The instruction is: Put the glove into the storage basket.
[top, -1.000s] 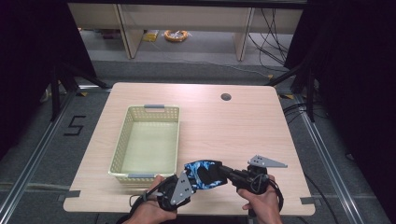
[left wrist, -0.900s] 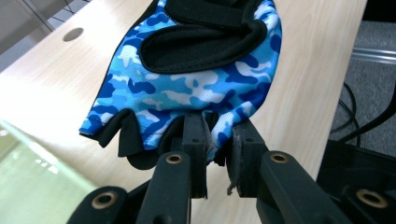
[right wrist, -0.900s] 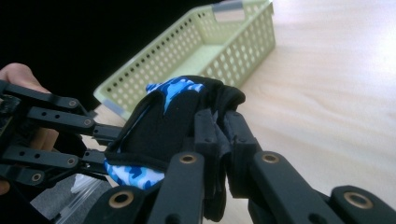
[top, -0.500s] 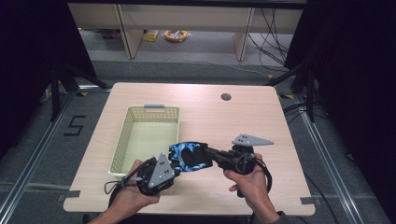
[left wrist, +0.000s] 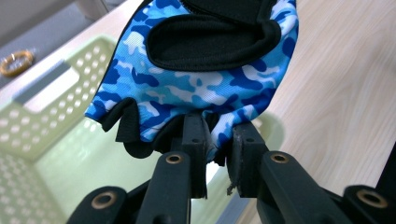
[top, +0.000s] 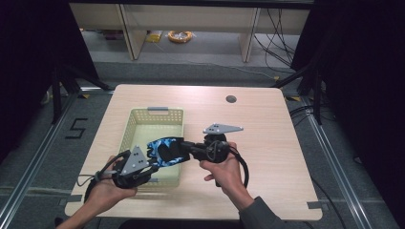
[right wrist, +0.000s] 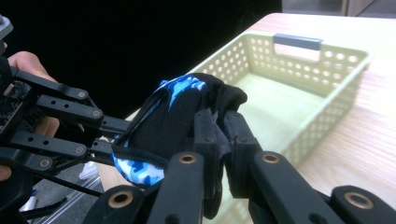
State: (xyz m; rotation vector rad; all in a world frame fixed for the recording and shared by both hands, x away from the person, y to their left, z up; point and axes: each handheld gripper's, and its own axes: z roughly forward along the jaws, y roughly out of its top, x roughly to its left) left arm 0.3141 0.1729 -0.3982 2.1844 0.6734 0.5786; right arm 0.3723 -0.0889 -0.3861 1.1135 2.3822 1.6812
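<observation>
Blue camo glove [top: 162, 149] pinched by both tongs over the near end of the green basket [top: 155, 116].
Left tongs [left wrist: 215, 135] clamped on the finger-end hem, right tongs [right wrist: 219, 122] clamped on the black cuff; glove hangs just above the basket. Likely light, soft, floppy, not fragile; hems look like the best hold. Basket on a pale wood table [top: 267, 124]; dark curtains, grey floor around the table.

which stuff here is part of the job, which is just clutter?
In the job: blue camouflage glove, left gripper, right gripper, pale green basket.
Lying about: yellow coil on the floor, black cables, table grommet.
</observation>
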